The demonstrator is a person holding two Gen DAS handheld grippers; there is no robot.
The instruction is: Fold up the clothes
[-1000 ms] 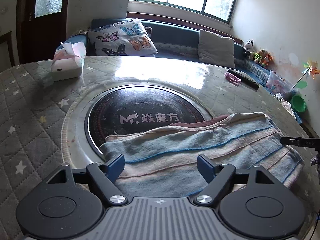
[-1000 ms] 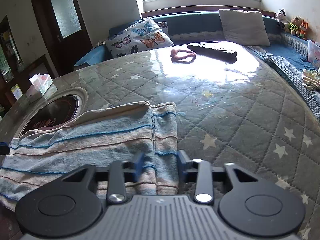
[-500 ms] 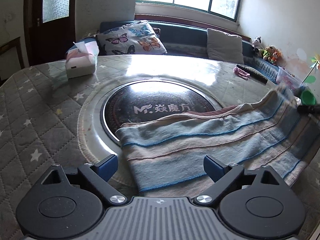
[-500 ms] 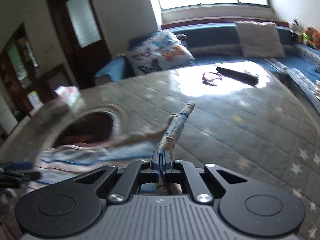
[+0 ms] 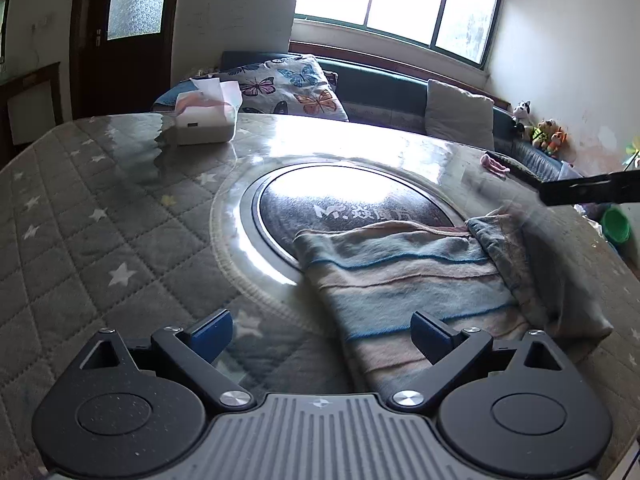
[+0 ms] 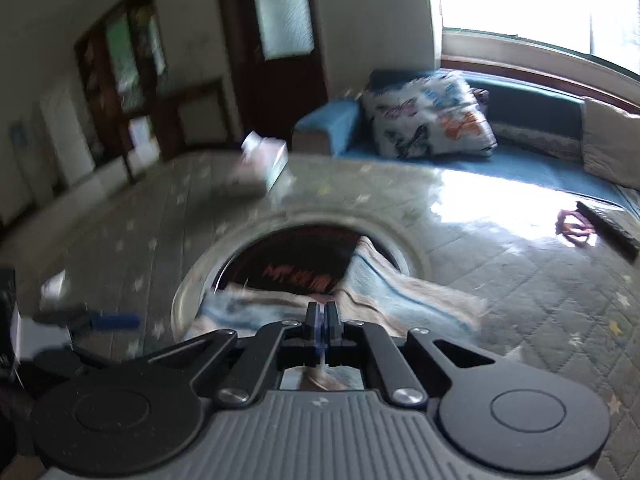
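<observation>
A striped pastel garment [image 5: 416, 280] lies on the quilted table, its right part folded over toward the left. My left gripper [image 5: 322, 330] is open and empty, low over the table at the garment's near left edge. My right gripper [image 6: 320, 316] is shut on a fold of the garment [image 6: 400, 292] and holds it above the cloth; the view is blurred. One of its fingers [image 5: 588, 190] shows as a dark bar at the right of the left wrist view. The left gripper's blue finger [image 6: 114, 322] shows at the left of the right wrist view.
A round black hotplate [image 5: 348, 208] sits in the table's middle, partly under the garment. A tissue box [image 5: 206, 120] stands at the far left. A pink item [image 5: 496, 165] and a remote [image 6: 608, 230] lie at the far right. A sofa with cushions [image 5: 296, 90] runs behind.
My right gripper closed on the garment's right edge, lifted it and carried it left over the rest. My left gripper has drawn back to the left, off the cloth.
</observation>
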